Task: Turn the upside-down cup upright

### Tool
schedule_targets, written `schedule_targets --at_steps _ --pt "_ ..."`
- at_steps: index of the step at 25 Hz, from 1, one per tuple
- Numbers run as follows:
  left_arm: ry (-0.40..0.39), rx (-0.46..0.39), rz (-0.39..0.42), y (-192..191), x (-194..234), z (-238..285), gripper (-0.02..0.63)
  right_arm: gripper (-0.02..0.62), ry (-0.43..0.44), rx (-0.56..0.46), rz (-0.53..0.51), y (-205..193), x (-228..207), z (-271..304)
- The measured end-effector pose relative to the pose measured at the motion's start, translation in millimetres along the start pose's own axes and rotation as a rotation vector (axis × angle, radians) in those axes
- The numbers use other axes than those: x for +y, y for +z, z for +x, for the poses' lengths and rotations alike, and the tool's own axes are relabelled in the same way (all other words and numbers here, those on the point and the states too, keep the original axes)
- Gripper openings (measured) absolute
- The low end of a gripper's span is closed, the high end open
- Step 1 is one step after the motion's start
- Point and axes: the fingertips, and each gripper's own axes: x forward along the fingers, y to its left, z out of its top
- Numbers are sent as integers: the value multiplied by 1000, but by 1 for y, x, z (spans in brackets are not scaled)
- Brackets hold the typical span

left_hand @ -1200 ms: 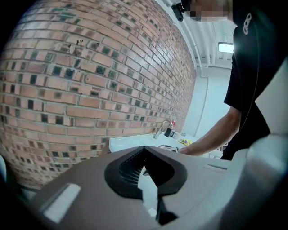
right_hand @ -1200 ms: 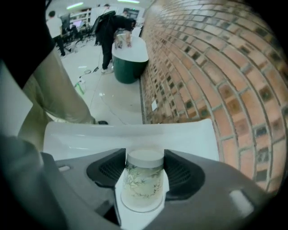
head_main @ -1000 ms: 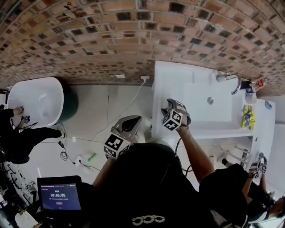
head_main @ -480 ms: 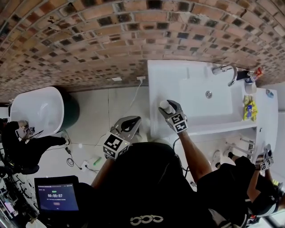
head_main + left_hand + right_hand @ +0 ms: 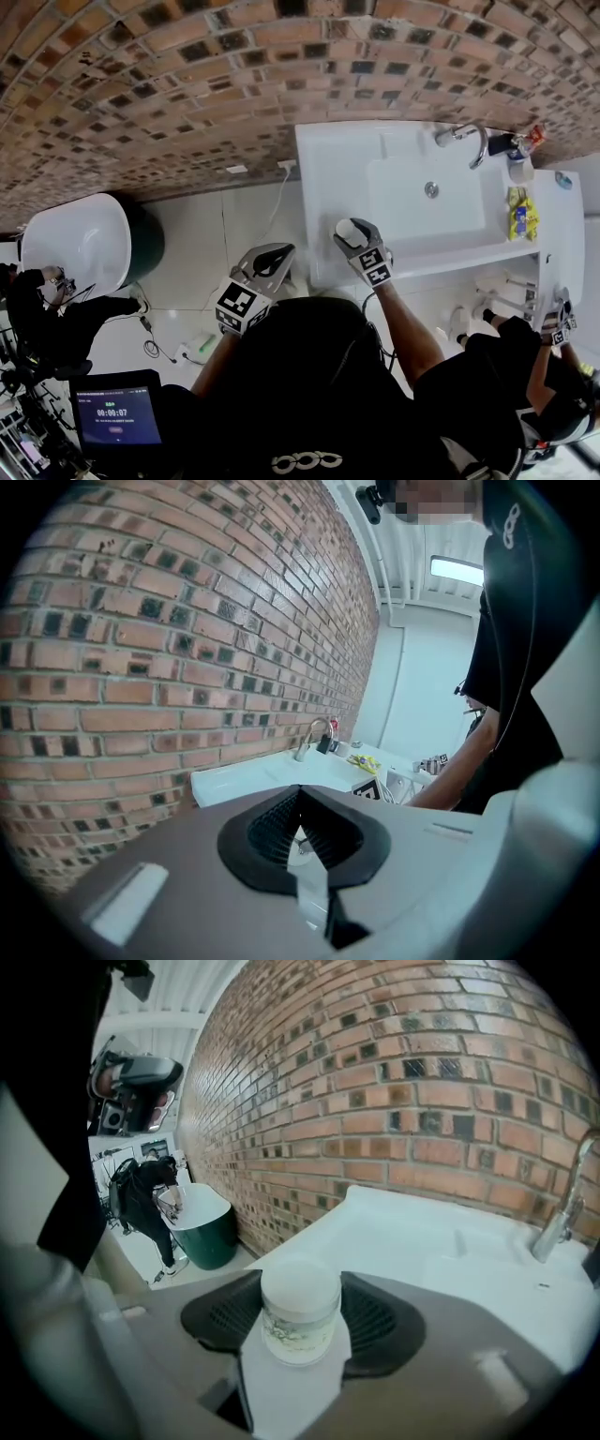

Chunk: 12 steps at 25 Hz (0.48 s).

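A small frosted white cup [image 5: 300, 1321] stands between the black pads of my right gripper [image 5: 300, 1290], which is shut on it. The cup's upper end shows as a flat white disc; I cannot tell whether that is its base or its mouth. In the head view the cup [image 5: 346, 228] is held over the front left part of the white counter [image 5: 328, 169] by my right gripper [image 5: 354, 236]. My left gripper [image 5: 269, 262] hangs left of the counter over the floor. Its jaws meet at the tips with nothing between them [image 5: 300, 799].
A sink basin [image 5: 427, 202] with a chrome faucet [image 5: 464, 139] is set in the counter; a yellow packet [image 5: 520, 214] and bottles [image 5: 520, 155] lie at its right end. A white tub on a dark green base [image 5: 80, 239] stands left. A tablet [image 5: 112, 412] and other people are nearby.
My right gripper has rolled with the cup, and the cup's white end now shows beside it over the counter's front left. My left gripper has kept about the same place.
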Motion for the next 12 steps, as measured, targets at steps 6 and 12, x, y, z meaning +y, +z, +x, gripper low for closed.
schedule_targets --at_steps 6,12 --pt "-12 -9 11 1 -2 -3 15 248 -17 35 -56 -8 6 2" --pt "-36 -31 29 1 -4 -21 15 326 -46 110 -19 -9 7 3"
